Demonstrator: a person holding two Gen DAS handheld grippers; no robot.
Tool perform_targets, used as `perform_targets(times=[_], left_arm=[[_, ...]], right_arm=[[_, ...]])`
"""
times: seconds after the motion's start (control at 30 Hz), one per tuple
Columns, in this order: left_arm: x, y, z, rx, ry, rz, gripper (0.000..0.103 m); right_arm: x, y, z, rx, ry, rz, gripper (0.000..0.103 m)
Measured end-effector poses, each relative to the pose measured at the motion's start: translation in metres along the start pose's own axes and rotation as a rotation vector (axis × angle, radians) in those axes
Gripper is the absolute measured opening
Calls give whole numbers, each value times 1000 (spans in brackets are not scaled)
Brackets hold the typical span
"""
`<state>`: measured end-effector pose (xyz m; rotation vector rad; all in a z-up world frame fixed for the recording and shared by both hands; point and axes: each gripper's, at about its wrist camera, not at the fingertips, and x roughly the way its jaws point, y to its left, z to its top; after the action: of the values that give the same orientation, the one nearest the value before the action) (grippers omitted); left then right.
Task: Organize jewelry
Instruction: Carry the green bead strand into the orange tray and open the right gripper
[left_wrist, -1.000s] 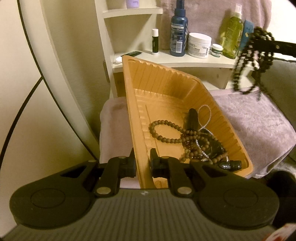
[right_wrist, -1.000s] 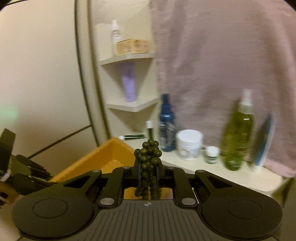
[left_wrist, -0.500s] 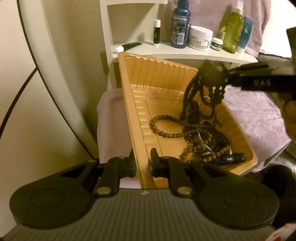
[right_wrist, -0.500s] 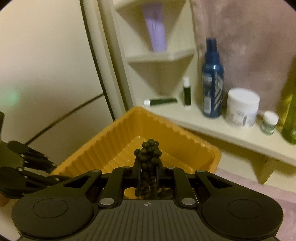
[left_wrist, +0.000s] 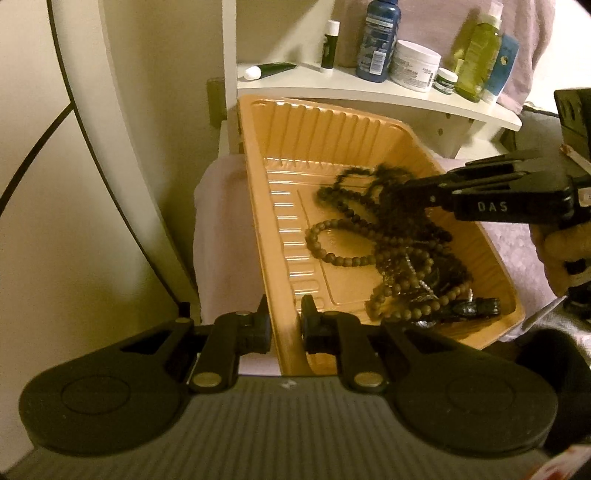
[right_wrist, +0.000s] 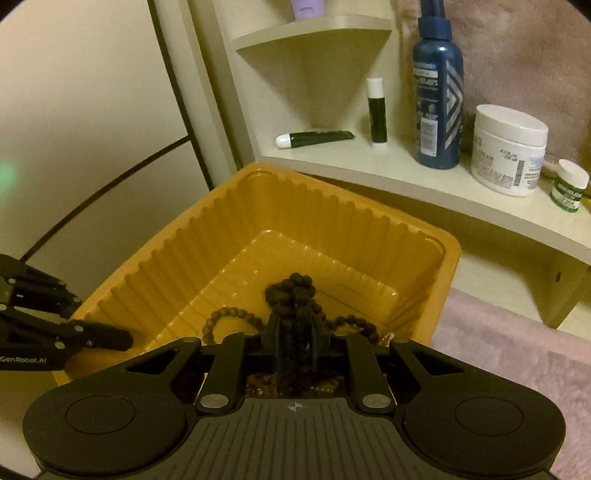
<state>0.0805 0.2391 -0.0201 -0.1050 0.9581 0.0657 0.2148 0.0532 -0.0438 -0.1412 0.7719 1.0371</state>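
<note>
Home bathroom corner, shelf (right_wrist: 424, 184), toiletry bottles (right_wrist: 437, 92)

Pink towelled surface (left_wrist: 218, 236) carries orange tray (left_wrist: 258, 206), apparently; shelf (right_wrist: 424, 184) holds toiletries.

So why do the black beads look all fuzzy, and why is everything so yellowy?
Left wrist view: the dark bead strand in the right tongs is smeared by motion blur, while the orange tray stays sharp. Right wrist view: the strand is soft too. Both views: dim warm light tints everything yellow, and the fisheye lens bends the edges.
</note>
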Motion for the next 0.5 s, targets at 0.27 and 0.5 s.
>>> perform_targets(times=[0.27, 0.5], left_arm=[[-7, 10, 0, -45, -24, 8, 19], [-16, 10, 0, -60, -52, 25, 19]], right_arm=[[-3, 0, 1, 1, -21, -22, 41], [-20, 1, -1, 13, -67, -5, 55]])
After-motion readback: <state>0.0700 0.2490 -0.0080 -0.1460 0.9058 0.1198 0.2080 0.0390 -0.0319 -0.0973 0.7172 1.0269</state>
